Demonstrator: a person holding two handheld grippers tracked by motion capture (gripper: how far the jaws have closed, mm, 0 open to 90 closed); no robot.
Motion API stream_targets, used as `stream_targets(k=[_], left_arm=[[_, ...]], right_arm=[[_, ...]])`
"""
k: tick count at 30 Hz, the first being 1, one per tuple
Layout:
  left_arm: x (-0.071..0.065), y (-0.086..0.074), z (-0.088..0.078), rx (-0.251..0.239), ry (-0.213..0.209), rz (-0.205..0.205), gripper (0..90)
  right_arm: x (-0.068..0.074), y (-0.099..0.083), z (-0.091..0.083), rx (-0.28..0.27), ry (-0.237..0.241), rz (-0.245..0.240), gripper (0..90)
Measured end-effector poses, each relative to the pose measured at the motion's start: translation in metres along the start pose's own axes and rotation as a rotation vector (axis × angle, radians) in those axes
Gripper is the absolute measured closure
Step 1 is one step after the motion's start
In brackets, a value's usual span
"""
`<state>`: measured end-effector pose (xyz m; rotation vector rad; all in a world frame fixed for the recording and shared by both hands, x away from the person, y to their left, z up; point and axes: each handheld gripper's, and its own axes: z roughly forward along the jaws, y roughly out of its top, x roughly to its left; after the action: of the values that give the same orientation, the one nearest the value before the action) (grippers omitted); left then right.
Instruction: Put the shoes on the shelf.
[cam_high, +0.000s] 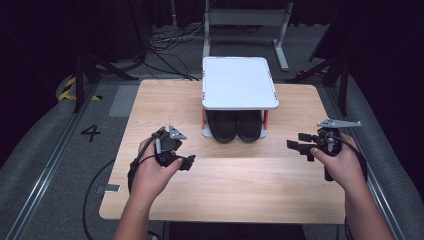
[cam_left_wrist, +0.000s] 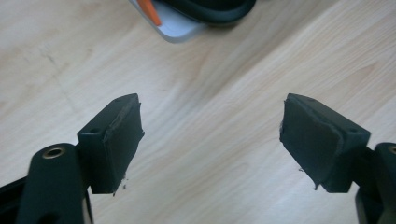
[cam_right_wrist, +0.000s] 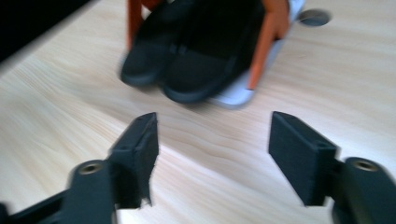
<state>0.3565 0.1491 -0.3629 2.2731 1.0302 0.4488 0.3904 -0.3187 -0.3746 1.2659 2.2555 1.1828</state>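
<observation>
Pair of black slip-on shoes (cam_high: 237, 126): side by side on the lower shelf of a small white two-tier rack with orange posts (cam_high: 240, 82), at the far middle of the light wooden table (cam_high: 225, 180), toes toward the person. Handling note: both look seated, so the grippers are best drawn clear without knocking the posts. Left gripper (cam_high: 187, 162) and right gripper (cam_high: 292, 146): well apart from the shoes, jaws wide, empty over bare tabletop.

Pair of black shoes (cam_high: 236, 126), side by side, on rack's lower shelf (cam_high: 207, 134)
</observation>
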Motion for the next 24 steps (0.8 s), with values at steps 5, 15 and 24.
stream_targets(k=[5, 15, 24], left_arm=[[0.022, -0.017, -0.002, 0.049, 0.067, -0.031, 19.1], [0.064, -0.054, 0.021, 0.145, 0.171, -0.233, 18.9], [0.086, -0.073, 0.041, 0.121, 0.166, -0.196, 17.9]], right_arm=[[-0.022, -0.013, -0.001, 0.055, -0.053, -0.048, 35.7], [-0.061, -0.038, 0.002, 0.144, -0.097, 0.033, 28.1], [-0.085, -0.055, 0.019, 0.075, -0.043, 0.054, 19.1]])
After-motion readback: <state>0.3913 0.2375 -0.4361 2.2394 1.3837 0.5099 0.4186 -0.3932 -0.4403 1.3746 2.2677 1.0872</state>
